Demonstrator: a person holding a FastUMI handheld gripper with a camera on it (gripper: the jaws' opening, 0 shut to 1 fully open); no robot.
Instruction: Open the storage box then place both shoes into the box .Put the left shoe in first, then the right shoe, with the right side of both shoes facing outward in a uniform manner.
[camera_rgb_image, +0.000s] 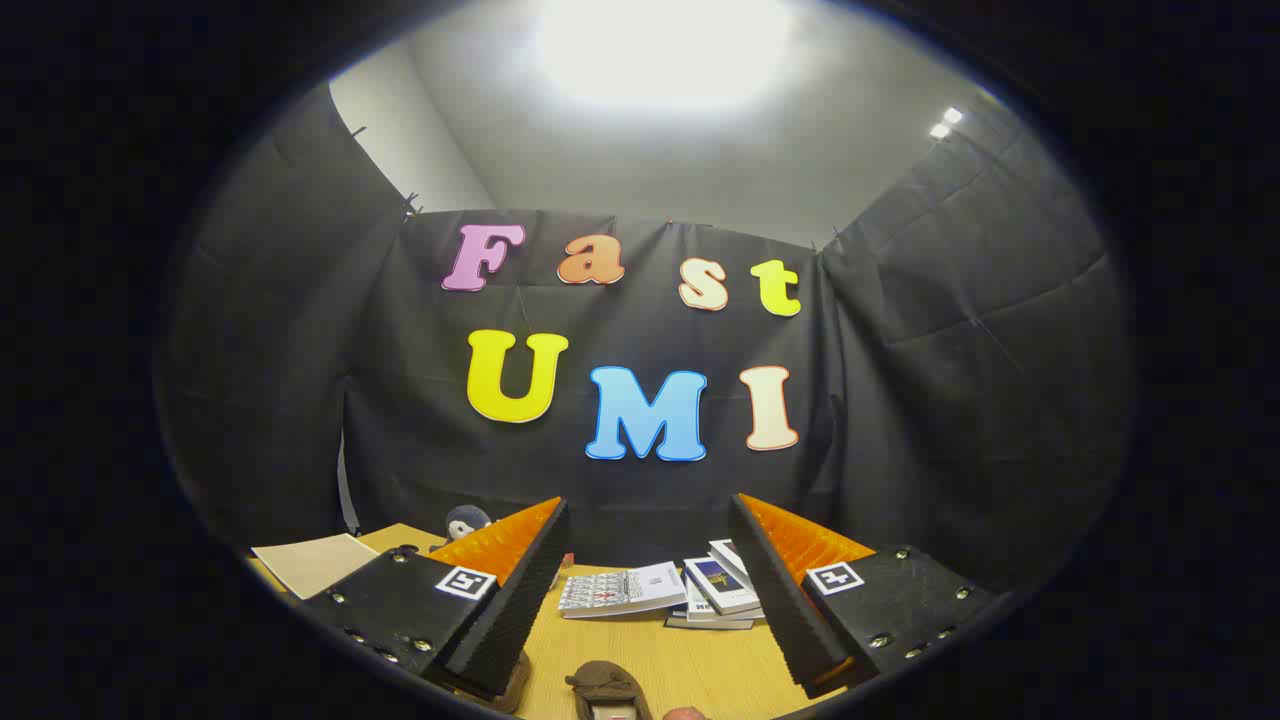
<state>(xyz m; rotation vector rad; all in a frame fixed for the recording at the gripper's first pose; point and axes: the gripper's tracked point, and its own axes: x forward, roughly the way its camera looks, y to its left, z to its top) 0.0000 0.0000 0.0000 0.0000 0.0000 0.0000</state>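
Observation:
My gripper (645, 525) is open, its two fingers (510, 580) spread wide with nothing between them, raised above the wooden table (690, 665) and pointed at the booth wall. Below and between the fingers, close to me, lies a brown shoe (608, 686); just the top of it shows. A second brown shape (515, 685) peeks out under the left finger, perhaps the other shoe; I cannot tell.
Beyond the fingers, several books and booklets (660, 590) lie in a loose pile at the table's back edge. A cream sheet (312, 562) lies at the far left, and a small plush toy (466, 522) sits behind the left finger.

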